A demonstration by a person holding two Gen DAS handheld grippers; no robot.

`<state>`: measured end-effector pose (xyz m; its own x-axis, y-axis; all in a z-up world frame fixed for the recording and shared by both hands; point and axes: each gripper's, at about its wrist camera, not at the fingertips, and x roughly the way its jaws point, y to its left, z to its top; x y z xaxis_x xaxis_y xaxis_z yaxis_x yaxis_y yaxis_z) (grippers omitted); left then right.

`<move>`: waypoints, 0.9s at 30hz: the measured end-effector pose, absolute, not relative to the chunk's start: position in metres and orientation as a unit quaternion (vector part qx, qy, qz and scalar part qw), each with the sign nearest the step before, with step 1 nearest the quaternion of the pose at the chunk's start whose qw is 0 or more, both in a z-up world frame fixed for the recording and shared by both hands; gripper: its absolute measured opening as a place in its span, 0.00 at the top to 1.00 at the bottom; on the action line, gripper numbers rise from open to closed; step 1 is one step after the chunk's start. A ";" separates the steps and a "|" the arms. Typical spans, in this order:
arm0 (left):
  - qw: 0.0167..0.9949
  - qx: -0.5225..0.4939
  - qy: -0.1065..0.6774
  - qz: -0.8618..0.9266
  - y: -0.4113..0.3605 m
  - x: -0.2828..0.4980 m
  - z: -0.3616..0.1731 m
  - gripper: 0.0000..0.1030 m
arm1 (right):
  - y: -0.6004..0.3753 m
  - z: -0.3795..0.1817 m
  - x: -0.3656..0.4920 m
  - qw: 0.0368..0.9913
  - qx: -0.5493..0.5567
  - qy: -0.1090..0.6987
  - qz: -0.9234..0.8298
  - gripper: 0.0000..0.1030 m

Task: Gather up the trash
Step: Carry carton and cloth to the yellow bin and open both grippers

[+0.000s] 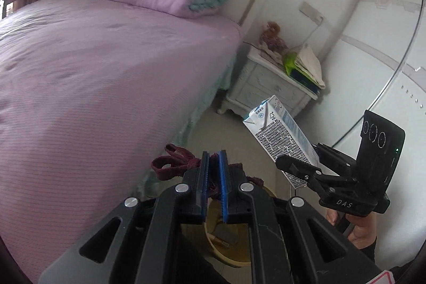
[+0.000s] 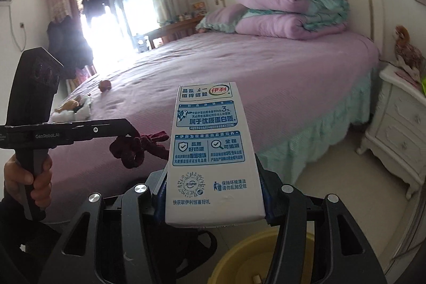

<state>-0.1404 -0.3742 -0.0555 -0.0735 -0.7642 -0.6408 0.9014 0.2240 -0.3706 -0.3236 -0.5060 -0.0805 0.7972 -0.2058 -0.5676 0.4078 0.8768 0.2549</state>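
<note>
Here, your right gripper is clamped on a white milk carton, its pads pressing the carton's two narrow sides low on the body, the long axis running up and away from the tool toward the bed. Your left gripper has its jaws pressed together on a dark red strip of lace fabric, which bunches and loops out past the fingertips to the left.

Directly beneath both tools sits a yellow bin, its rim showing under the carton's base in the right wrist view and between the left gripper's arms in the left wrist view. That is the relation the coming drop appears to turn on: both items hang close above the bin's mouth, the carton seemingly over its near left edge.

Both grippers tilt downward and sit side by side, each held by a hand on its handle. Farther off, a white nightstand stands right of the bed, beyond the carton.
</note>
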 end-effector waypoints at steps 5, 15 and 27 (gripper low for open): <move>0.624 0.142 0.423 -0.642 -0.420 -0.192 -0.095 0.92 | -0.525 -0.127 -0.378 0.892 0.246 0.303 -0.227 0.50; 0.512 0.242 0.485 -0.667 -0.476 -0.279 -0.195 0.92 | -0.546 -0.201 -0.444 0.829 0.327 0.347 -0.292 0.50; 0.493 0.295 0.486 -0.659 -0.484 -0.303 -0.229 0.27 | -0.550 -0.239 -0.452 0.796 0.338 0.413 -0.286 0.50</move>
<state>-0.3032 -0.4838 -0.2288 -0.3412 -0.3633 -0.8670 0.9357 -0.0432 -0.3501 -0.4517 -0.5496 -0.2389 0.4955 -0.1766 -0.8504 0.7343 0.6082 0.3015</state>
